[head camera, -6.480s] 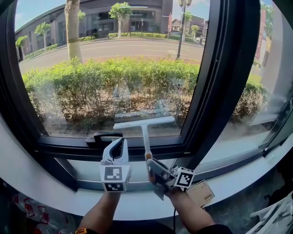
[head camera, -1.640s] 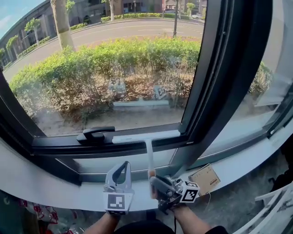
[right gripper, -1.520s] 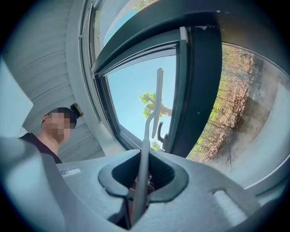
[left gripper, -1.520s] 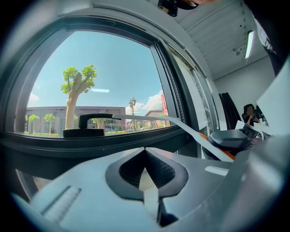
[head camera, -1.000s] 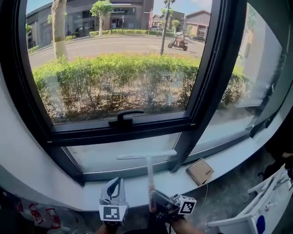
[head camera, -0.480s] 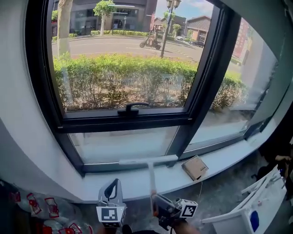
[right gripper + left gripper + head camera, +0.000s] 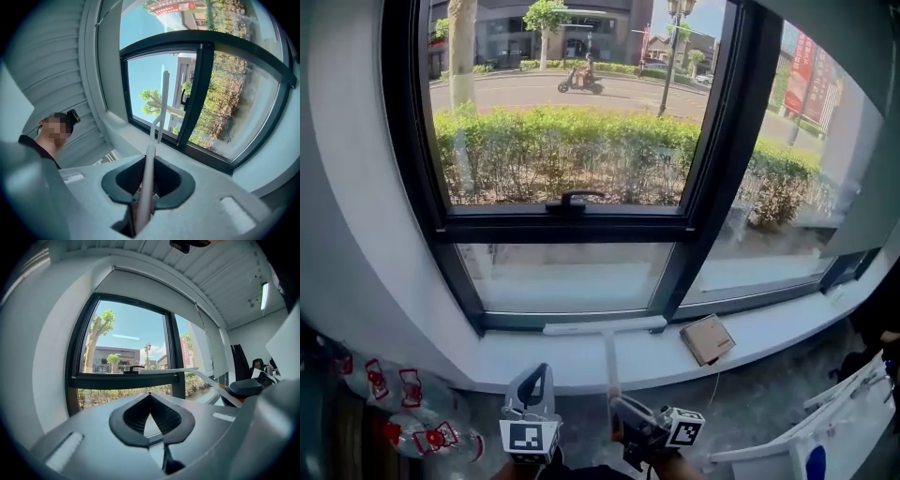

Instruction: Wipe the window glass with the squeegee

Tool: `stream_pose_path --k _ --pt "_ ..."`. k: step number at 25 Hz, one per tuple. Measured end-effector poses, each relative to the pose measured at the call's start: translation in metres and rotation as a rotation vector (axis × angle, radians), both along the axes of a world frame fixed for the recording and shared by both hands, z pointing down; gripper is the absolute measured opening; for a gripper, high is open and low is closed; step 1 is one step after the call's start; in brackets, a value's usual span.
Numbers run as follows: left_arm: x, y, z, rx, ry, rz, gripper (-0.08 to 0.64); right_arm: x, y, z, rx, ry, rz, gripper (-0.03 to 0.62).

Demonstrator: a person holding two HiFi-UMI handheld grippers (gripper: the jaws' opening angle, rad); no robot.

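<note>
- White plastic squeegee (image 7: 605,327) is in my right gripper (image 7: 617,406), whose jaws are clamped on the lower end of its thin handle.
- From the head view, the handle rises straight up from the jaws. The long blade lies crosswise at the top, over the white sill (image 7: 750,330) and just below the dark frame (image 7: 712,159).
- I cannot tell whether the blade touches the sill. It is below the window glass (image 7: 572,122), not on it.
- My left gripper (image 7: 534,375) hangs just beside the right one, low in the head view. Its own view shows the jaw tips pressed together with nothing between them.
- A black window handle (image 7: 570,199) sits on the crossbar between the upper and lower panes.
- A small cardboard box (image 7: 706,339) lies on the sill just right of the blade's end.
- Outside, a green hedge (image 7: 581,155) runs along the street.
- Clear bags with red print (image 7: 412,427) lie low on my left.
</note>
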State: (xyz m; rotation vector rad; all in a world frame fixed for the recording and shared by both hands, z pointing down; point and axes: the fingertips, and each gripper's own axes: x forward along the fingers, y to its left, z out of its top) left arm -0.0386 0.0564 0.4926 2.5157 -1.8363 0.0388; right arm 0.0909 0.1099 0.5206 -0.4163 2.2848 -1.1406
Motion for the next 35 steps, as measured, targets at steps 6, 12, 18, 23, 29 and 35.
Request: stream_pose_path --k 6,12,18,23,29,35 --pt "0.028 0.045 0.009 -0.021 -0.002 -0.082 0.017 0.031 0.021 0.010 -0.018 0.012 -0.043 0.046" --pt "0.036 0.072 0.015 -0.041 -0.002 -0.123 0.017 0.043 0.040 0.008 -0.036 0.016 -0.057 0.046" --pt "0.045 0.081 0.027 -0.045 0.008 -0.098 0.017 0.047 0.055 0.011 -0.044 0.053 -0.044 0.046" --pt "0.039 0.096 0.034 -0.068 0.024 -0.091 0.017 0.031 0.067 0.012 -0.063 0.044 -0.052 0.046" --pt "0.023 0.107 0.041 -0.084 0.029 -0.092 0.017 0.016 0.075 0.026 -0.086 0.096 -0.041 0.044" --pt "0.013 0.116 0.045 -0.095 0.033 -0.088 0.017 0.007 0.080 0.016 -0.069 0.078 -0.029 0.044"
